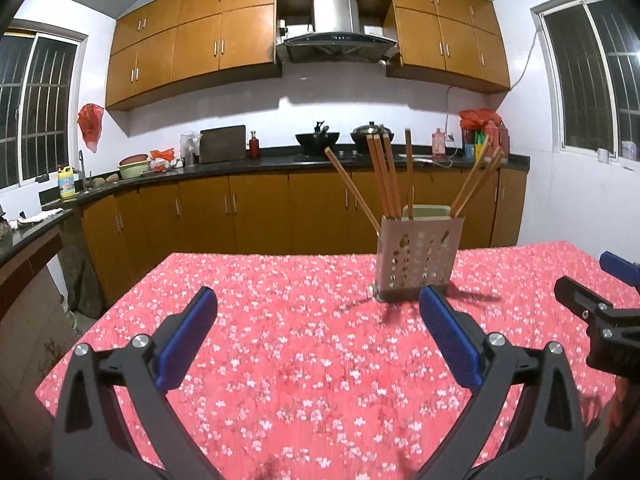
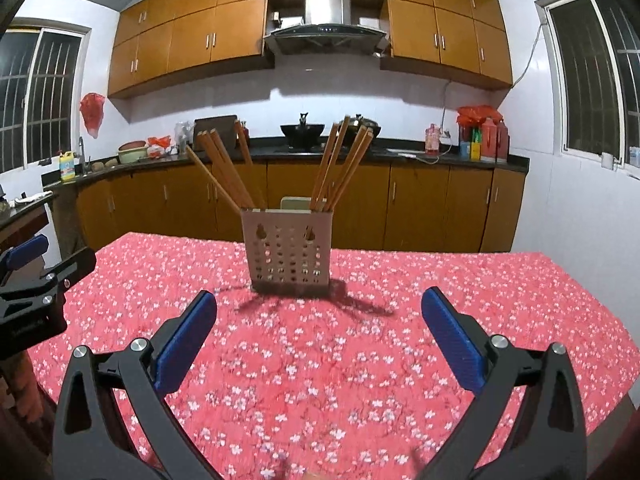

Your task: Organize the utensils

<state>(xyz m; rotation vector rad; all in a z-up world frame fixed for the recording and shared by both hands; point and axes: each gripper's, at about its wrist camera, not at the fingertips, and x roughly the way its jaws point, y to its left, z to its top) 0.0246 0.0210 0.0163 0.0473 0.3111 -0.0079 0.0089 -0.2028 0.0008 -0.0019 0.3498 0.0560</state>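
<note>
A pale perforated utensil holder (image 1: 416,258) stands upright on the table with several wooden chopsticks (image 1: 384,178) leaning out of it. It also shows in the right wrist view (image 2: 289,246), with the chopsticks (image 2: 340,168) fanned left and right. My left gripper (image 1: 318,300) is open and empty, short of the holder and to its left. My right gripper (image 2: 320,304) is open and empty, in front of the holder. The right gripper shows at the right edge of the left wrist view (image 1: 600,296); the left gripper shows at the left edge of the right wrist view (image 2: 40,264).
The table has a red flowered cloth (image 1: 280,340) (image 2: 460,280). Behind it runs a dark kitchen counter (image 1: 280,160) with woks, bottles and a cutting board, over wooden cabinets. Windows are on both side walls.
</note>
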